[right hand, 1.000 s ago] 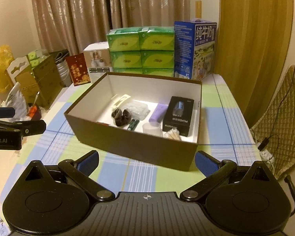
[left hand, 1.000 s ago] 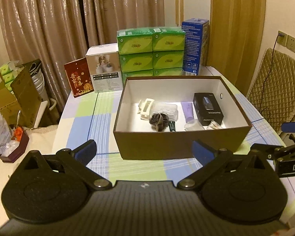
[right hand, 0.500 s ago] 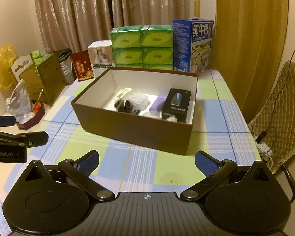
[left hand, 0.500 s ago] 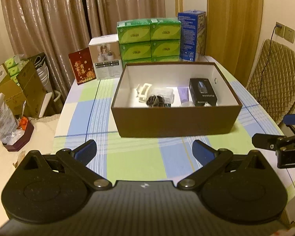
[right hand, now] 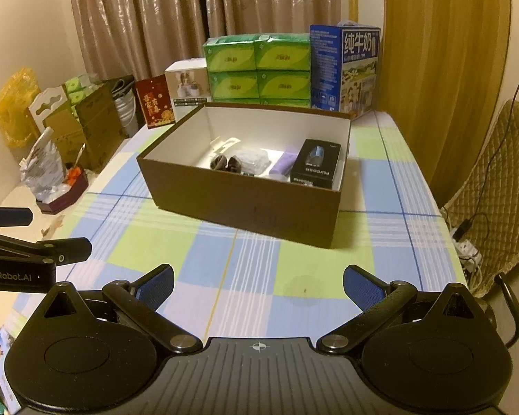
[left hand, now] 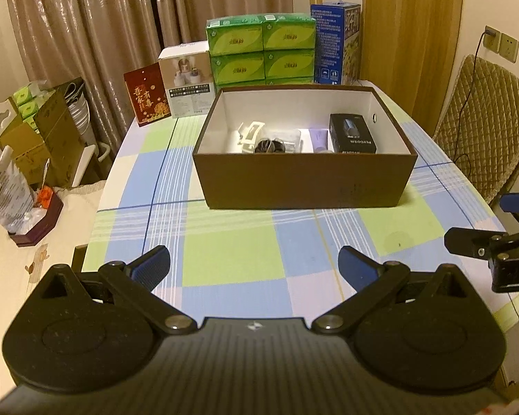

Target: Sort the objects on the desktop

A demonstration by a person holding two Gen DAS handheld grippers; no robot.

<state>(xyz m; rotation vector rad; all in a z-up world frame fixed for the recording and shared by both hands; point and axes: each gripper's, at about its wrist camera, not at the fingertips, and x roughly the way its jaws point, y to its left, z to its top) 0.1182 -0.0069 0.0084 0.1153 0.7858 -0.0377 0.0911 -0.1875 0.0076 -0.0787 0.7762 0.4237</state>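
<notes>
A brown open box stands on the checked tablecloth. Inside lie a black PLYEOSR box, a purple tube, a white hair clip, a dark hair tie and a clear plastic case. My left gripper is open and empty, well short of the box. My right gripper is open and empty, also back from the box. Each gripper shows at the edge of the other's view.
Green tissue packs, a blue milk carton, a white product box and a red card stand behind the box. A quilted chair is at the right. Cartons and bags sit left of the table.
Both grippers have drawn back from the box toward the table's near edge. The box looks smaller and farther away. Both stay open and empty.
</notes>
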